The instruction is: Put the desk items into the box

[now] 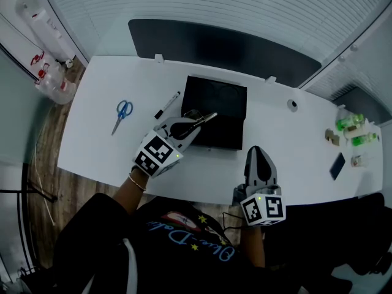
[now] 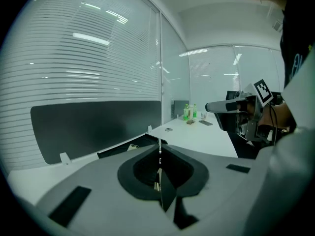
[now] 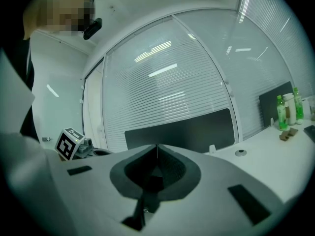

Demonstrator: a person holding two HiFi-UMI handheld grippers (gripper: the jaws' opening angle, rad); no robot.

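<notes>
A black box [image 1: 233, 106] lies open on the middle of the white desk [image 1: 104, 146]. My left gripper [image 1: 197, 122] reaches over the box's front left part, shut on a thin silvery item [image 1: 209, 116] that sticks out past the tips. In the left gripper view the same item [image 2: 160, 154] shows edge-on between the jaws, above the box [image 2: 118, 150]. Blue-handled scissors [image 1: 122, 113] and a black-and-white pen [image 1: 166, 105] lie left of the box. My right gripper [image 1: 258, 153] is shut and holds nothing, hovering at the desk's front edge right of the box.
Two green bottles [image 1: 352, 122], a dark phone [image 1: 337, 165] and small items sit at the desk's right end. A round grommet [image 1: 293, 105] is right of the box. A dark panel [image 1: 220, 45] runs behind the desk. Plastic bottles [image 1: 54, 81] stand on the floor at left.
</notes>
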